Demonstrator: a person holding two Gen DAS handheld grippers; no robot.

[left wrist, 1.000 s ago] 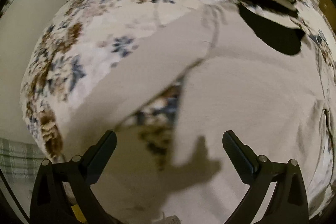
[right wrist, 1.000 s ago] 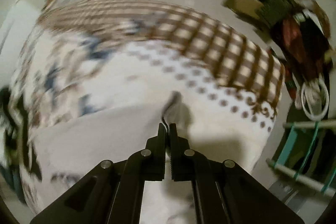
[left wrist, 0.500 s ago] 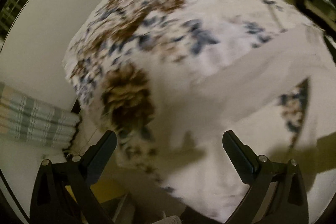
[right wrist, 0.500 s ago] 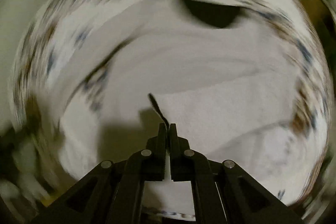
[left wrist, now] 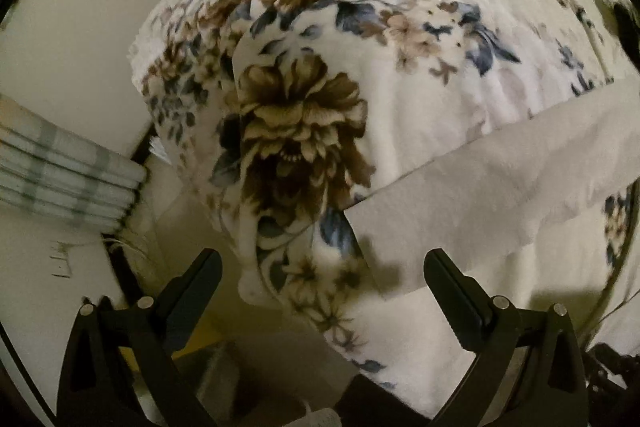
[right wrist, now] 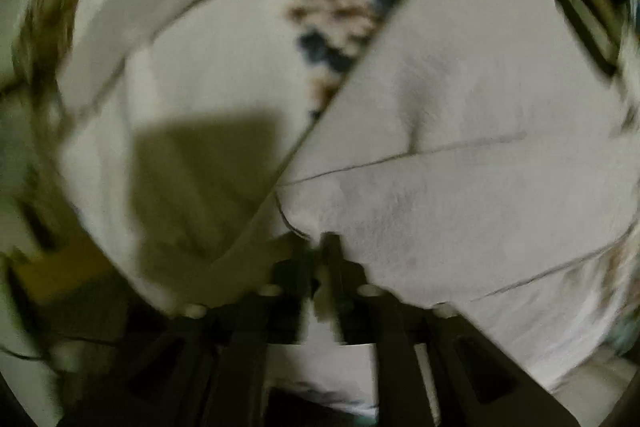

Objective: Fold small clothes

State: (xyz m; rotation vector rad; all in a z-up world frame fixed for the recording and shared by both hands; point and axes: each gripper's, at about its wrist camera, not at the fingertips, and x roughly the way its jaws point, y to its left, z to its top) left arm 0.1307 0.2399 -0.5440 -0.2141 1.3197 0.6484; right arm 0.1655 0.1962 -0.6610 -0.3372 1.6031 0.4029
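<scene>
Folding in progress: the white garment lies spread on the floral blanket. Our right gripper has just been opening beside its folded edge; our left gripper hovers open, empty. Next we should grasp the outstretched sleeve.

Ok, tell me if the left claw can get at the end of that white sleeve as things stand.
Probably yes. The left claw stands open and empty, and the sleeve lies flat on the flowered blanket, its end just ahead between the fingers. Nothing covers it there.
</scene>
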